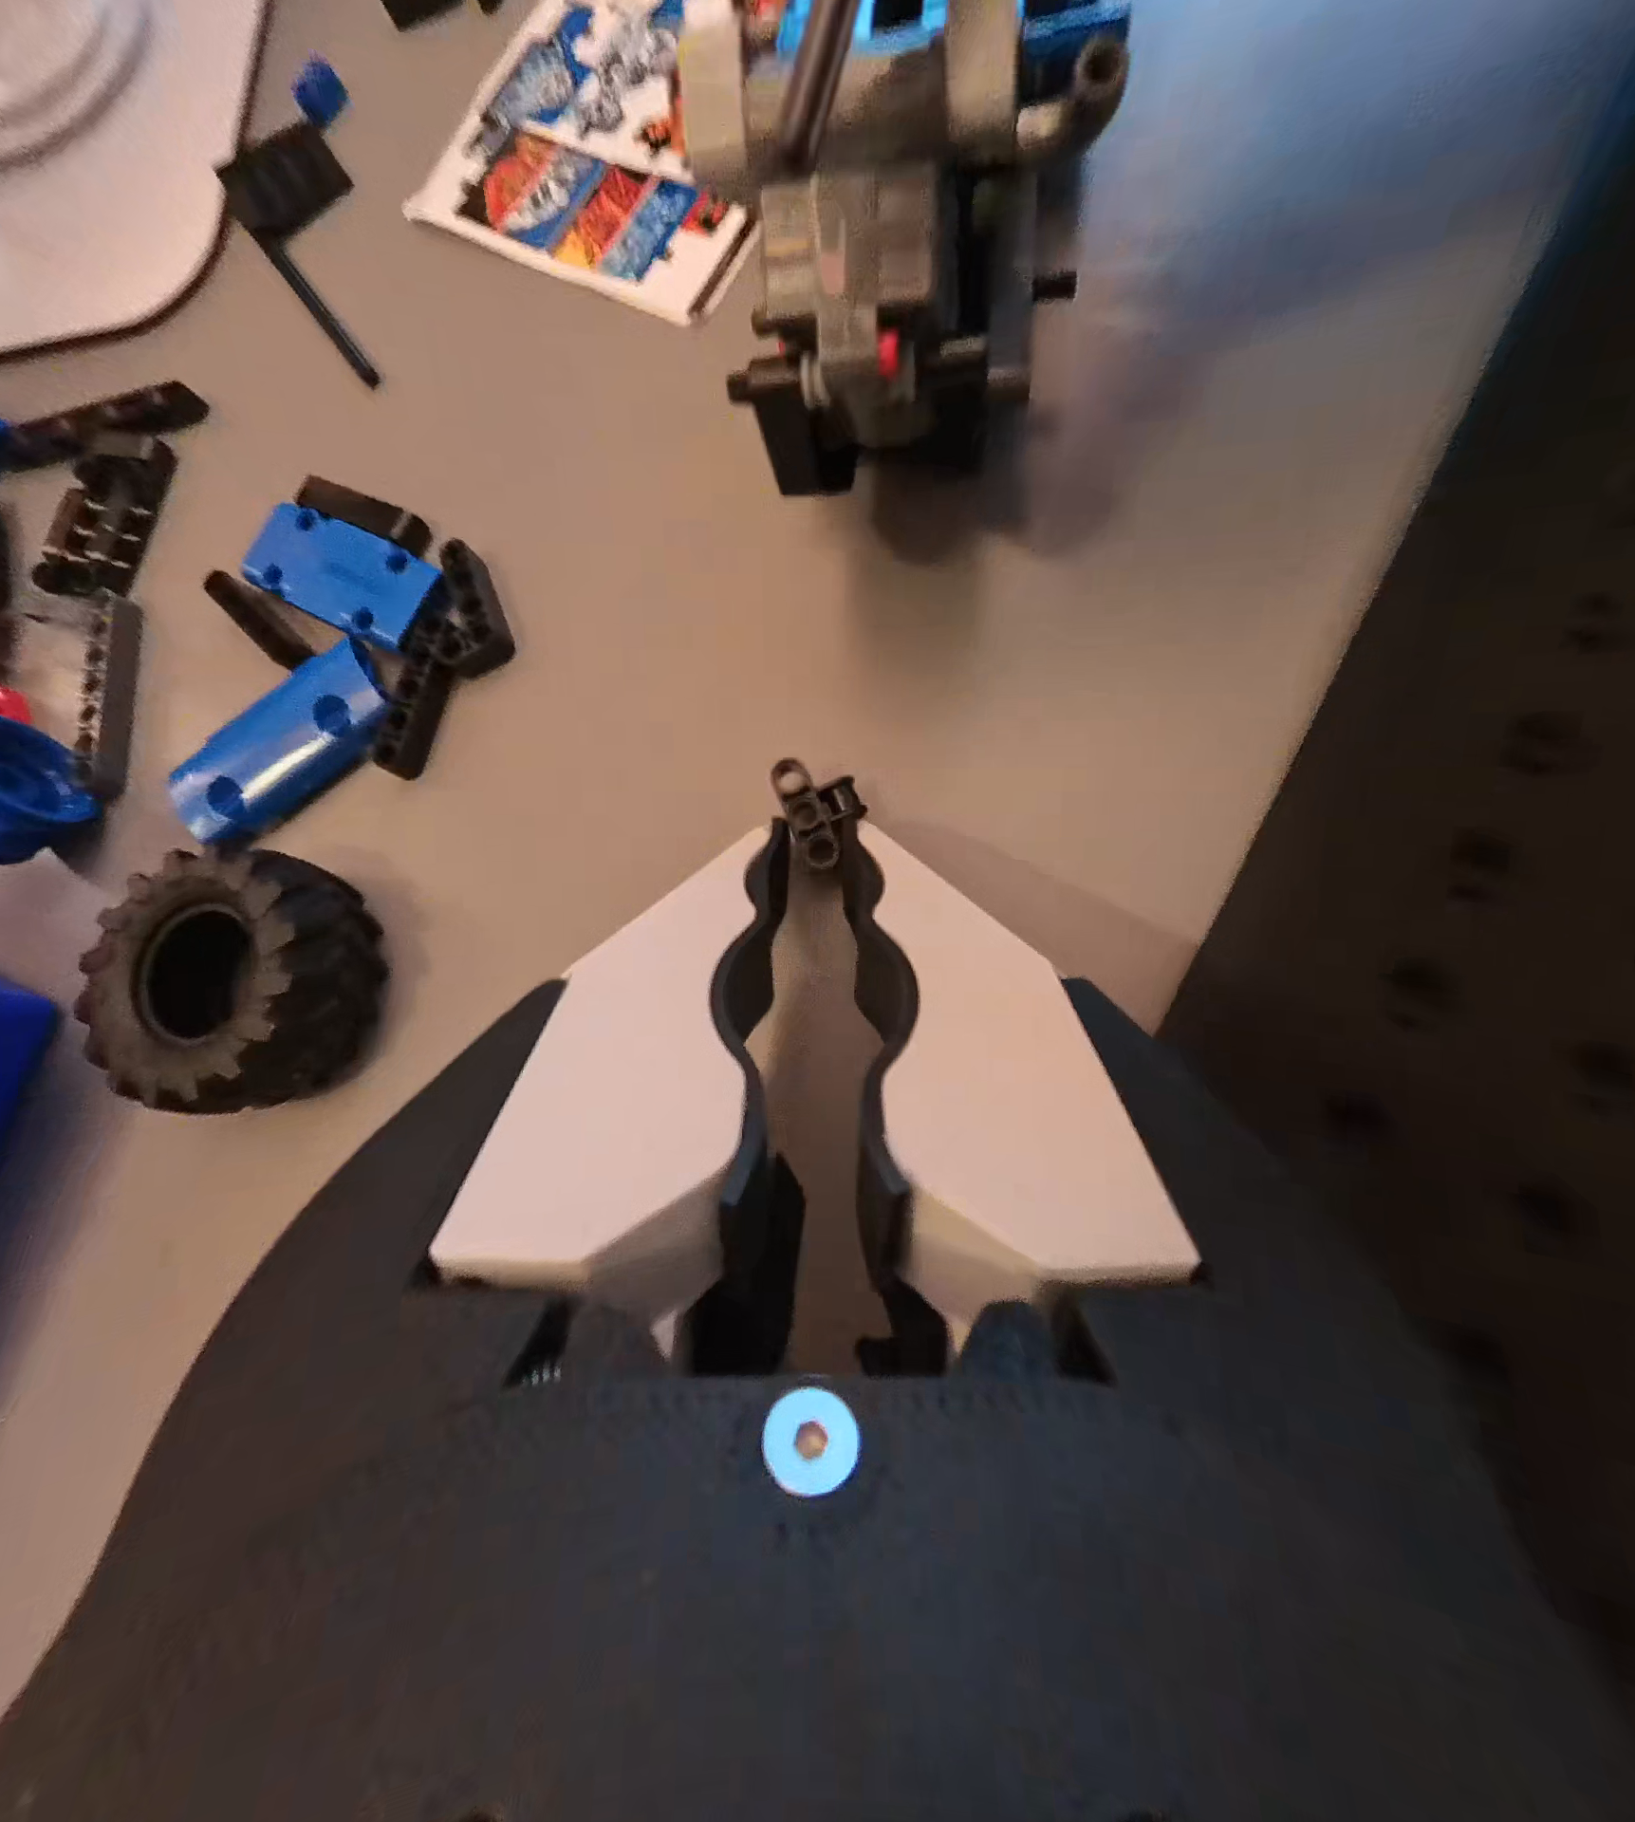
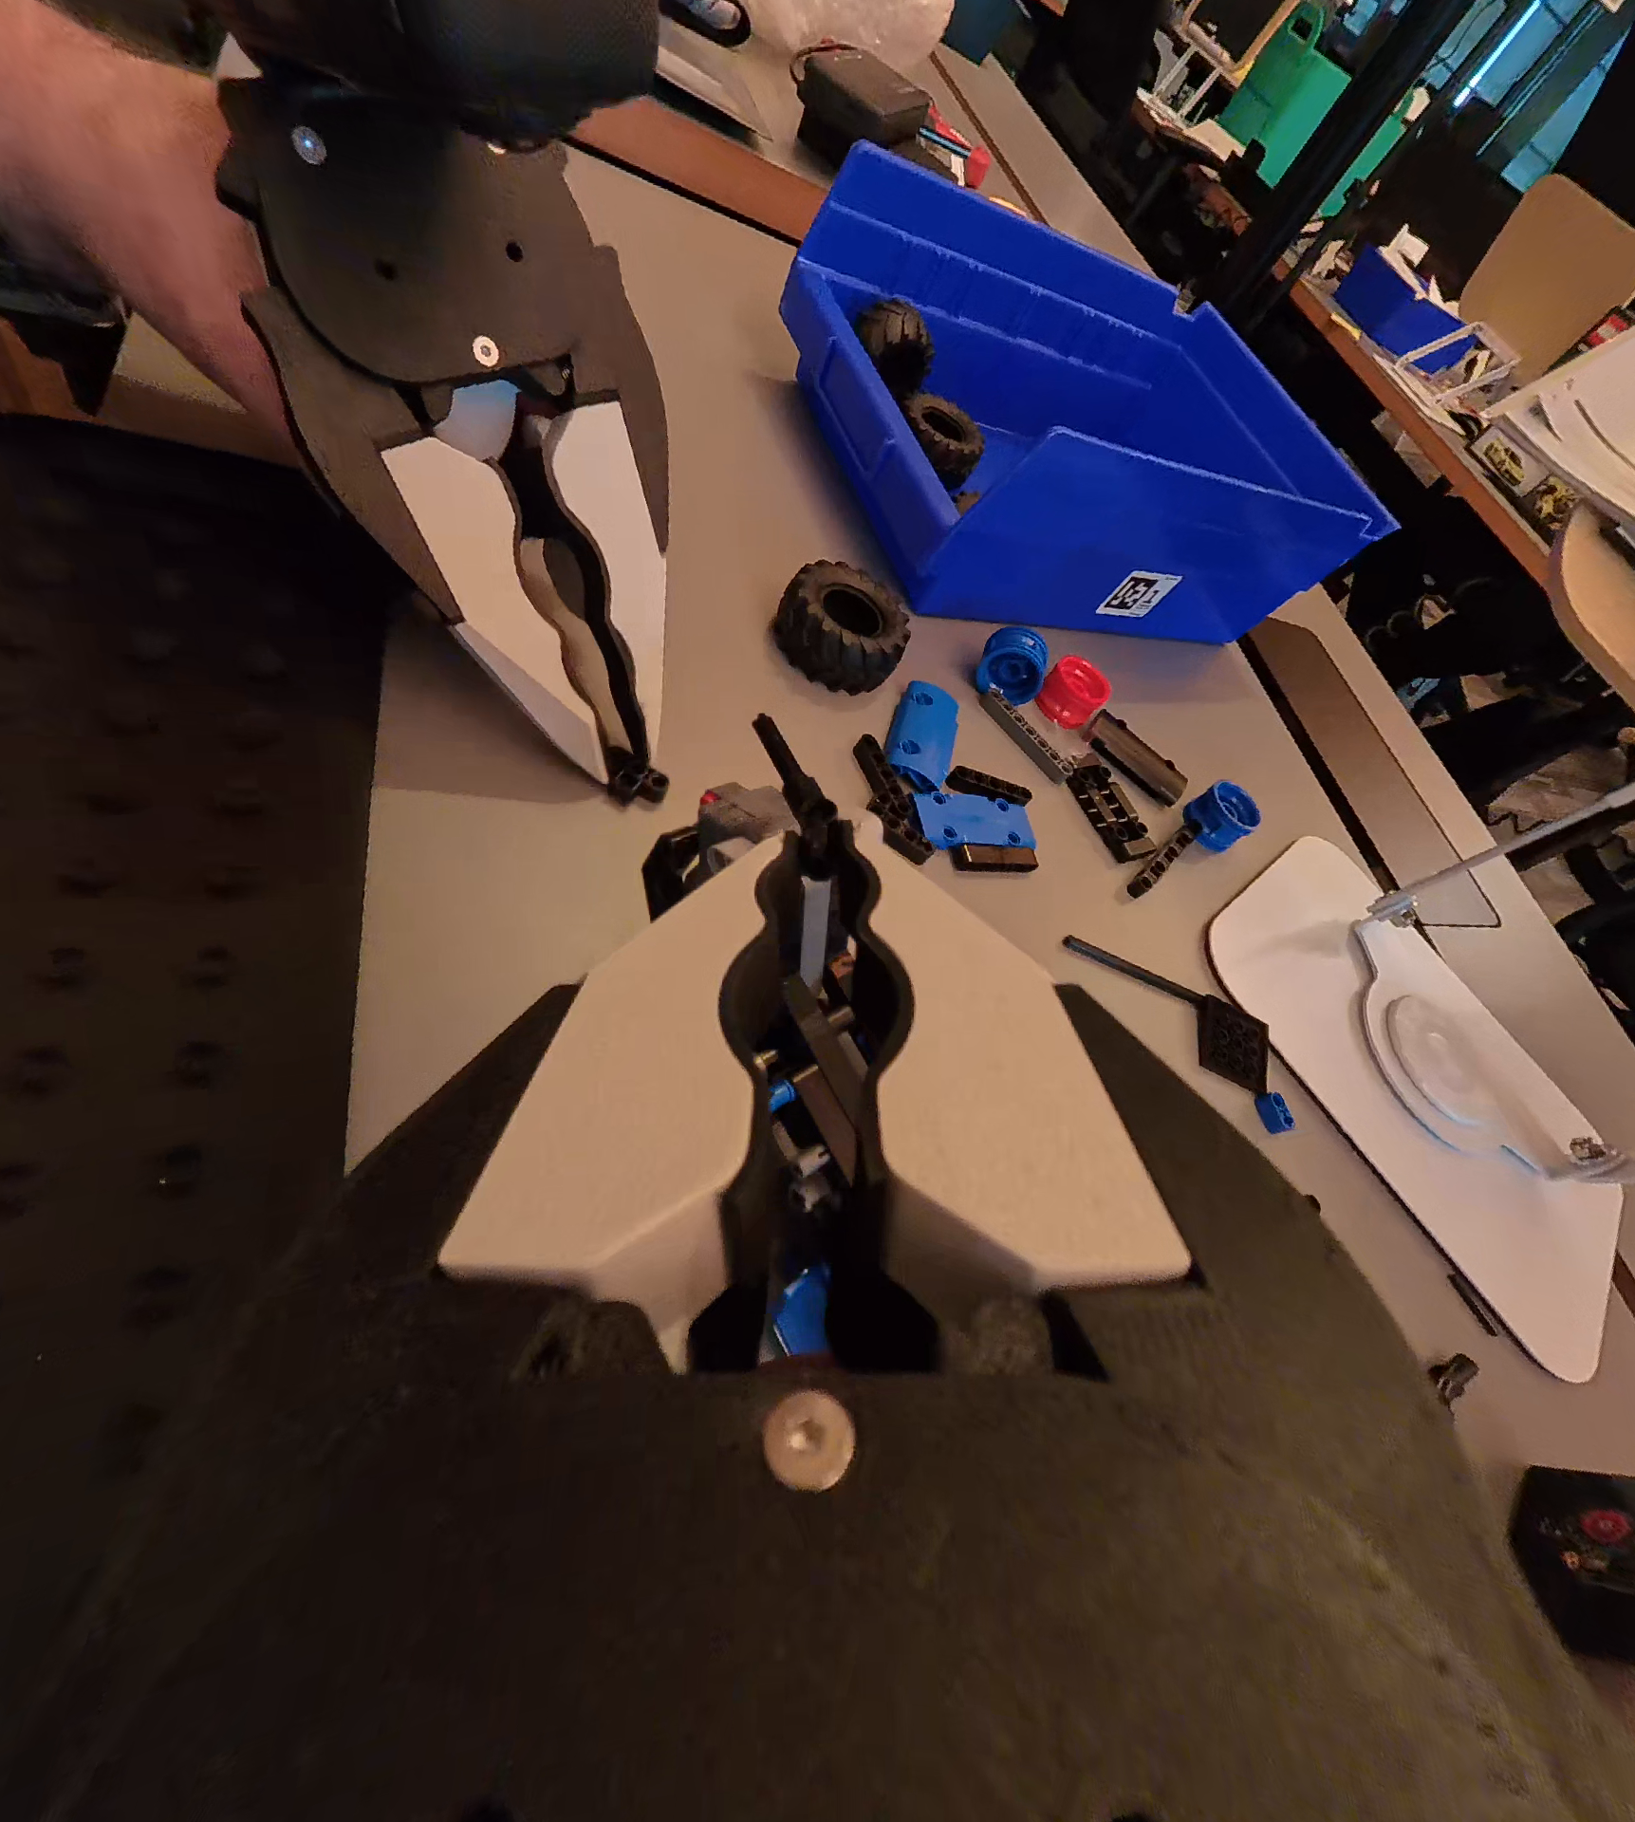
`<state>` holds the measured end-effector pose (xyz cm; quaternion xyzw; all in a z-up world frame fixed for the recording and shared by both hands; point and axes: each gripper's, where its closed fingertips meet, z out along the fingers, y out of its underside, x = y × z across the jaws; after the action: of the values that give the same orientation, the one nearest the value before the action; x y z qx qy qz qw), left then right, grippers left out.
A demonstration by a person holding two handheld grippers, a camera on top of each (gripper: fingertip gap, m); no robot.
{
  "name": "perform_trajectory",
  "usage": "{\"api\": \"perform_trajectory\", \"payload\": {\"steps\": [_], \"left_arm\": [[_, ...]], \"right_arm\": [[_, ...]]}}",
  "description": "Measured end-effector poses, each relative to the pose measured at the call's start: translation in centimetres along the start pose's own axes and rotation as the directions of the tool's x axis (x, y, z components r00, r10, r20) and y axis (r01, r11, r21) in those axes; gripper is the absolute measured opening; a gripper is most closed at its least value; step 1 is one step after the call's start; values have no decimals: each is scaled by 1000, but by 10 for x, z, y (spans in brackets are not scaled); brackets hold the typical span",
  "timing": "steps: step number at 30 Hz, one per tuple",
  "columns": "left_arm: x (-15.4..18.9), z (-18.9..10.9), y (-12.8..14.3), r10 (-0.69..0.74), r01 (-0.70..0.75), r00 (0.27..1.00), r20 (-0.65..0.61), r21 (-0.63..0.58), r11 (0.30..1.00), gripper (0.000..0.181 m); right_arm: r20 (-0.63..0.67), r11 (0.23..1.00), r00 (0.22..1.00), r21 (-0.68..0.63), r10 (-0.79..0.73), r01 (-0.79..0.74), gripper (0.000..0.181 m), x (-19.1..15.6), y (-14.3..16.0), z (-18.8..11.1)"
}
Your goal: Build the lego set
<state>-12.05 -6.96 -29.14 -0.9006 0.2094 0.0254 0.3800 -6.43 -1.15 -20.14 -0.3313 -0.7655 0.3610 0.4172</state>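
left gripper (image 1: 818,838) closed on a small black connector piece (image 1: 815,806), pinched at the fingertips above the grey table (image 1: 645,592). right gripper (image 2: 818,858) closed around the partly built lego model (image 2: 818,1025), which sits between its fingers. loose blue and black parts (image 2: 971,799) lie beside a black tyre (image 2: 841,625). blue bin (image 2: 1089,414) holds 2 tyres.

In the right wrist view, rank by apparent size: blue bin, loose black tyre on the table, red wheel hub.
1. blue bin
2. loose black tyre
3. red wheel hub
The gaps are too large for camera distance to reverse.
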Motion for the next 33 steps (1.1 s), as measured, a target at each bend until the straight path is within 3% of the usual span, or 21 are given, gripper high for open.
{"api": "perform_trajectory", "payload": {"steps": [5, 12, 18, 25, 30, 33], "left_arm": [[2, -6, -3, 43, -43, 999, -7, 7, 999, 25], [3, 3, -5, 104, -100, 992, 66, -66, 993, 15], [3, 7, -8, 54, -50, 996, 66, -67, 997, 14], [-2, 1, -6, -215, 216, 970, -115, -4, 976, 14], [-3, -12, -19, -359, 403, 881, -307, 92, 910, 13], [-1, -27, -38, -370, 479, 818, -441, 166, 862, 13]], "right_arm": [[-2, 1000, 1000, -6, 2, -2, 4, 1, 2, -1], [-10, 1000, 1000, -8, -6, 6, 4, 2, 2, -2], [-18, 1000, 1000, 0, -6, 6, 4, 4, 1, -5], [-22, 1000, 1000, 6, -6, 6, 4, 5, 0, -8], [-27, 1000, 1000, 13, -4, 4, 4, 6, -2, -10], [-17, 1000, 1000, 28, -11, 12, 5, 4, -5, -10]]}}
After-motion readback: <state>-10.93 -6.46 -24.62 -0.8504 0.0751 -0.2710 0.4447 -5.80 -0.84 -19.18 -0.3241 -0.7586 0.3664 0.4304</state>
